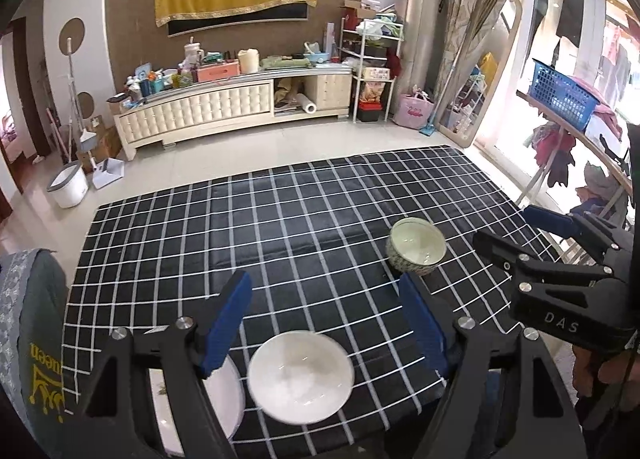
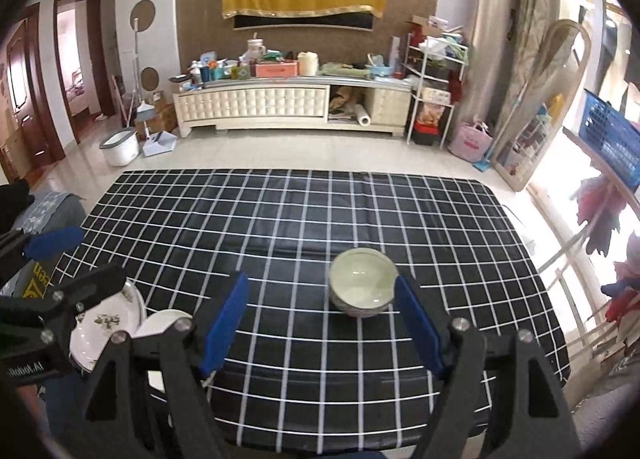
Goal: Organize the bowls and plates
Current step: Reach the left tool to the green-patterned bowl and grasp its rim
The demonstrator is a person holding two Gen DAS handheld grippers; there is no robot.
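Observation:
A white bowl [image 1: 301, 377] sits on the black checked tablecloth [image 1: 280, 227] near its front edge, below and between the fingers of my left gripper [image 1: 326, 319], which is open and empty. A white plate [image 1: 224, 399] lies to its left, partly under the left finger. A green patterned bowl [image 1: 416, 246] stands further right. In the right wrist view the same green bowl [image 2: 363, 283] sits just ahead of my open, empty right gripper [image 2: 320, 319], near its right finger. A floral plate [image 2: 108, 327] and the white bowl's rim [image 2: 166, 321] show at left.
The right gripper's body [image 1: 568, 283] is at the right of the left view; the left gripper [image 2: 52, 279] is at the left of the right view. A chair back with a grey cover [image 1: 32, 331] stands at the table's left. Beyond the table is tiled floor and a cluttered cabinet [image 1: 232, 107].

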